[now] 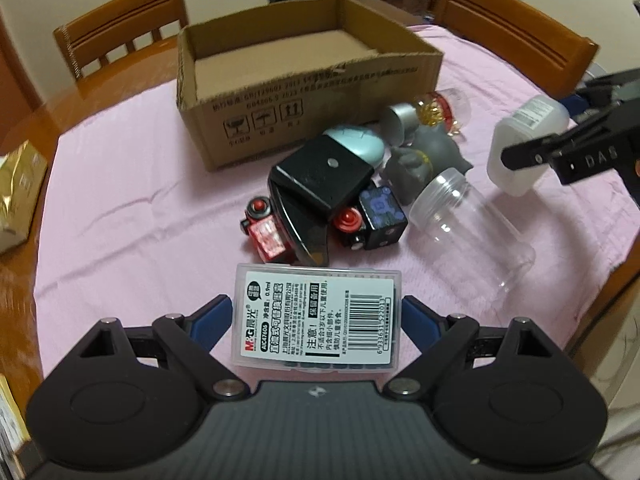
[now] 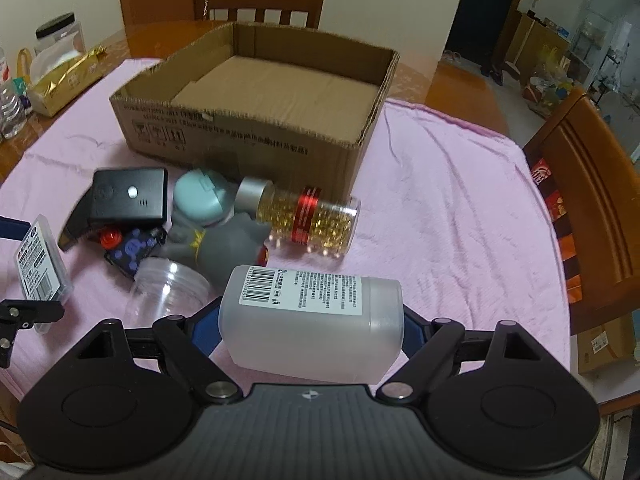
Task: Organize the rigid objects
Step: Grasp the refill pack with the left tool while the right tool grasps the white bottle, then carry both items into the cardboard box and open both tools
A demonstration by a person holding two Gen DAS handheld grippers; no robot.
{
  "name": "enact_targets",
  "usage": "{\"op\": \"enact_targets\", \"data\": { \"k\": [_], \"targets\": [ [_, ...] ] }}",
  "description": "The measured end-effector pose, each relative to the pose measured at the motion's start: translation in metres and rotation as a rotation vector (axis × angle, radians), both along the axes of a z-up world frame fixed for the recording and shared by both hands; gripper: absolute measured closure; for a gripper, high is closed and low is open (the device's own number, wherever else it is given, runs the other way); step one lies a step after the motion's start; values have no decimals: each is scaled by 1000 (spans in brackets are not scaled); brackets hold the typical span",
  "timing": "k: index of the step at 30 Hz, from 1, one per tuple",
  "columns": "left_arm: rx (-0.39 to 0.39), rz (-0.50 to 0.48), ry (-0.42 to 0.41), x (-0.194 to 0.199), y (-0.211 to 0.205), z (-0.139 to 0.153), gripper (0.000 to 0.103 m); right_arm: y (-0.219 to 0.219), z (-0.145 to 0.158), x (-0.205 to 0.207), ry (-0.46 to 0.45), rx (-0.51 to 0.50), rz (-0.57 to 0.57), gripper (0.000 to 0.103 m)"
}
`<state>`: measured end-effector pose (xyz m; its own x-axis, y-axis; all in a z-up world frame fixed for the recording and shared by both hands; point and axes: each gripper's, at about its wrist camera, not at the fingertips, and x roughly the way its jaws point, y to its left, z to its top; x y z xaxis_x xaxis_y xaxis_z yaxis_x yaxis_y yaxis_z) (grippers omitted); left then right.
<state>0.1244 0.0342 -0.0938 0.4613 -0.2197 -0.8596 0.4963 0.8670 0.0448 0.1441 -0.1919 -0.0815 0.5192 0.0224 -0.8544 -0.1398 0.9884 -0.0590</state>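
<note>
Both grippers loaded: left gripper point(image 1: 317, 312) clamps a clear flat plastic case w/ barcode label point(image 1: 317, 316) btwn its fingers; right gripper point(image 2: 311, 322) grips a frosted white plastic bottle point(image 2: 312, 326) sideways. Open cardboard box point(image 2: 256, 120) sits beyond, on pink cloth point(image 2: 460, 216).

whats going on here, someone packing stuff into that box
A person with a gripper in each hand is sorting items on a pink cloth. The left gripper holds a small labelled plastic case; the right gripper holds a frosted white bottle. The cardboard box looks empty, with a pile of objects beside it.
</note>
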Motion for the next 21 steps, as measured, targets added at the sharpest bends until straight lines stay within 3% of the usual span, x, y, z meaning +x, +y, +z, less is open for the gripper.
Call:
{"op": "enact_targets", "data": {
  "k": [10, 21],
  "targets": [
    [-23, -85, -17, 13, 15, 40, 13, 5, 37, 3, -19, 29, 0, 15],
    [-57, -54, -158, 78, -9, 102, 13, 4, 87, 45, -100, 94, 139, 15]
  ]
}}
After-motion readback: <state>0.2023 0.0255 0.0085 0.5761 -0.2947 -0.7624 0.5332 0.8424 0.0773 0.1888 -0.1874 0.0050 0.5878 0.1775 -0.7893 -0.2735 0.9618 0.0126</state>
